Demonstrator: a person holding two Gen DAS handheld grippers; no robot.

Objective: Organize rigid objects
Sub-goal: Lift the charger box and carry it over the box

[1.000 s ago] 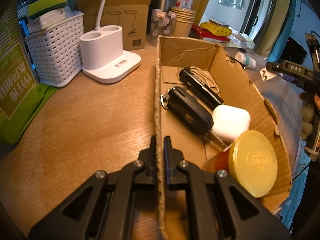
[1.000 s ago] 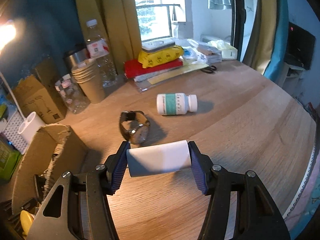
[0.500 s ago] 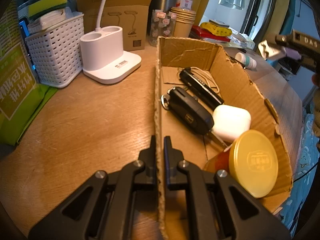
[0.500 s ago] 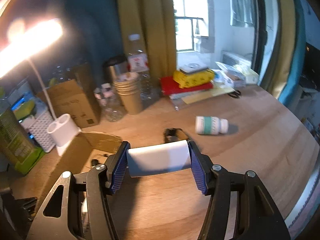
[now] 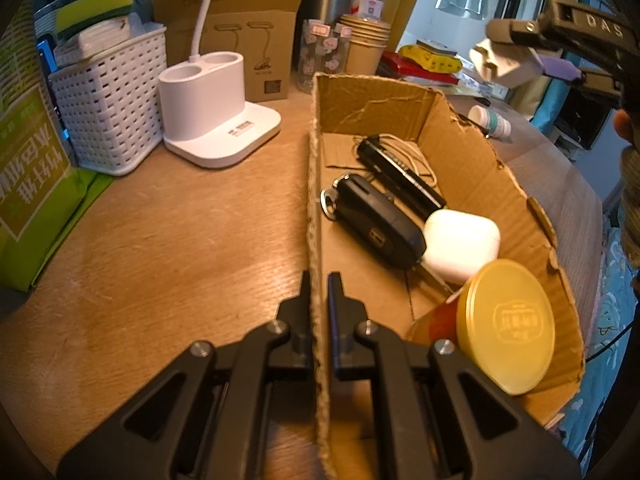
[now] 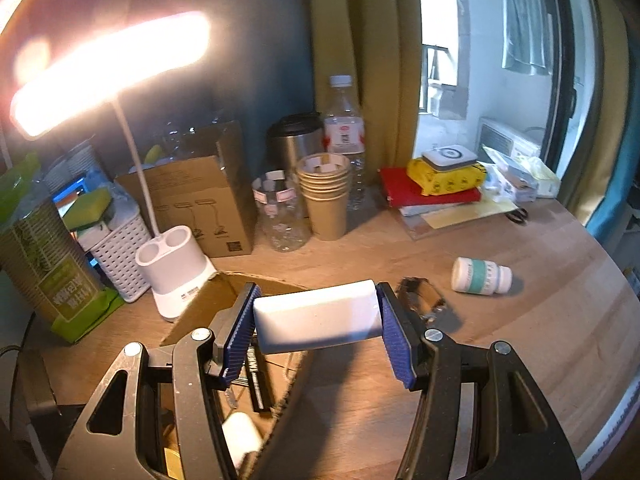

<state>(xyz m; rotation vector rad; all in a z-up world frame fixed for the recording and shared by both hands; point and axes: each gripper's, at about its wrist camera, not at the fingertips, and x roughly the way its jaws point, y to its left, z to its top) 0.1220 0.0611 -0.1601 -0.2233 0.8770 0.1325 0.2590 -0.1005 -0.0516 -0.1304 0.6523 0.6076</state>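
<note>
The left gripper (image 5: 319,286) pinches the near wall of the open brown cardboard box (image 5: 460,148), while the right gripper (image 6: 316,320) clamps a white rectangular block (image 6: 316,316) above that box's far end

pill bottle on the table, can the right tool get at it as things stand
Probably not yet: the right tool is shut on a white block, so it has no free grip. The pill bottle itself lies in the open beside the watch.

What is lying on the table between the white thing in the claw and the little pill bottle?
A wristwatch, seen in the right wrist view between the white block and pill bottle.
</note>
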